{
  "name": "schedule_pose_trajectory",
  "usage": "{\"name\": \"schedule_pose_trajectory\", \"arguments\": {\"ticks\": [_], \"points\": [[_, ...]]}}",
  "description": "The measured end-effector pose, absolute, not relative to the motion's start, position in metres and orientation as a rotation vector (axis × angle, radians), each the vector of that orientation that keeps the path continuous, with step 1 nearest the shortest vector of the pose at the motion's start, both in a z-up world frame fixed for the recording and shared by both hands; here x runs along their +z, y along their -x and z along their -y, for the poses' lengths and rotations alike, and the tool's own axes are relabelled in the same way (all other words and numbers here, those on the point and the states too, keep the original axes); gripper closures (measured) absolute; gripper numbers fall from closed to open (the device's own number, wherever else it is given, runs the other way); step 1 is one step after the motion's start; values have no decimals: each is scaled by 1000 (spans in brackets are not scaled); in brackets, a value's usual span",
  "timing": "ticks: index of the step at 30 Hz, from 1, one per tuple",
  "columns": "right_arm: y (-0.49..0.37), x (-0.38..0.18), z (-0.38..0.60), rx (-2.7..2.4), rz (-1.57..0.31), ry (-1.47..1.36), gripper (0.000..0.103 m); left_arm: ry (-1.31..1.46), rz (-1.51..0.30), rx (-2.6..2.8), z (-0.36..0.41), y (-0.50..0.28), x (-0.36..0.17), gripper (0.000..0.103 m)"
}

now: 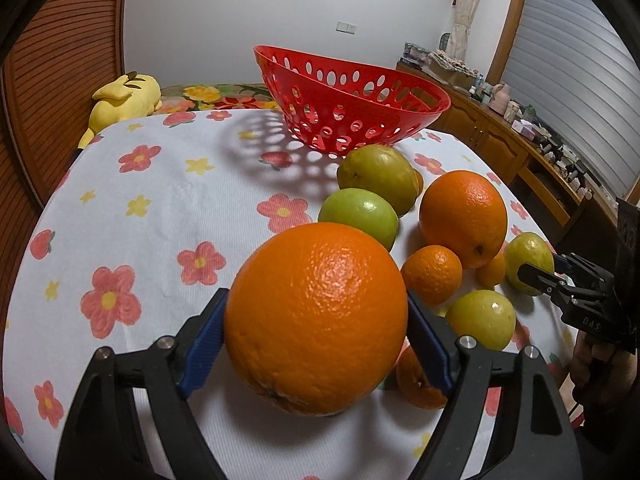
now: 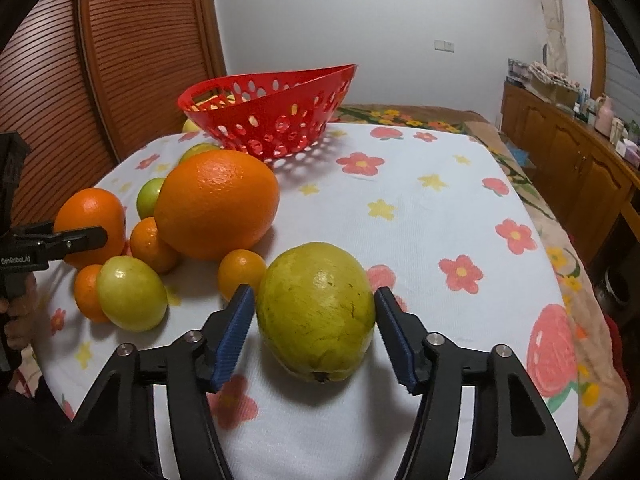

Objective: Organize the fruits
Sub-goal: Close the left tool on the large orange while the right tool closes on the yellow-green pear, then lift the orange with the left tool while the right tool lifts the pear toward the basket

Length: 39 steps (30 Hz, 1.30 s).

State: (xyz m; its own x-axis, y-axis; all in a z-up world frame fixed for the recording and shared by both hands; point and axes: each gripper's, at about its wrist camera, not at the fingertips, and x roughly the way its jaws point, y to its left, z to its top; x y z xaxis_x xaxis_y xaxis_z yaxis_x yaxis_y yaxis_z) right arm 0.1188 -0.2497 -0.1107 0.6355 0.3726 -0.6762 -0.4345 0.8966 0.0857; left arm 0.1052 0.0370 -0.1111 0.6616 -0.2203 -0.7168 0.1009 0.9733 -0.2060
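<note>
A large orange (image 1: 316, 316) sits between the blue pads of my left gripper (image 1: 318, 294), and both pads press its sides. My right gripper (image 2: 314, 292) straddles a yellow-green guava (image 2: 316, 312) that lies on the flowered cloth; a thin gap shows at the left pad (image 2: 234, 332). A red perforated basket (image 1: 320, 120) stands at the back of the table, tilted in both views (image 2: 272, 120). A second large orange (image 2: 216, 204), small mandarins (image 2: 240, 272) and green fruits (image 2: 130, 298) lie clustered between the grippers.
A yellow plush toy (image 1: 120, 100) lies beyond the table's far left edge. A wooden cabinet (image 1: 520, 148) with clutter runs along the right. Slatted wooden doors (image 2: 132, 60) stand at the left. The cloth right of the guava (image 2: 440, 208) is bare.
</note>
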Motion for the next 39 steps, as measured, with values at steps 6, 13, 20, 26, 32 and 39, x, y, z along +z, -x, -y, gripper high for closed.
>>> {"name": "schedule_pose_trajectory", "arguments": {"ticks": [6,13,20,26,32,39], "points": [[-121,-112,249,477,-769,85,42,146,-818,-181,-36,-105,-111,22],[-122,-112,251,494,-772,76,42,163,-817,-170,-39,-102,-110,23],[-121,-108,252,520,-761,62,42,170,-798,-166,-40,-99,-103,24],[-121,-92,249,535,-729,84,42,164,-755,-175,-40,-99,-82,24],[-129,-70,250,544,-689,98,42,142,-710,-202,-36,-114,-54,24],[-144,-47,246,558,-660,129,42,116,-682,-227,-27,-142,-33,24]]}}
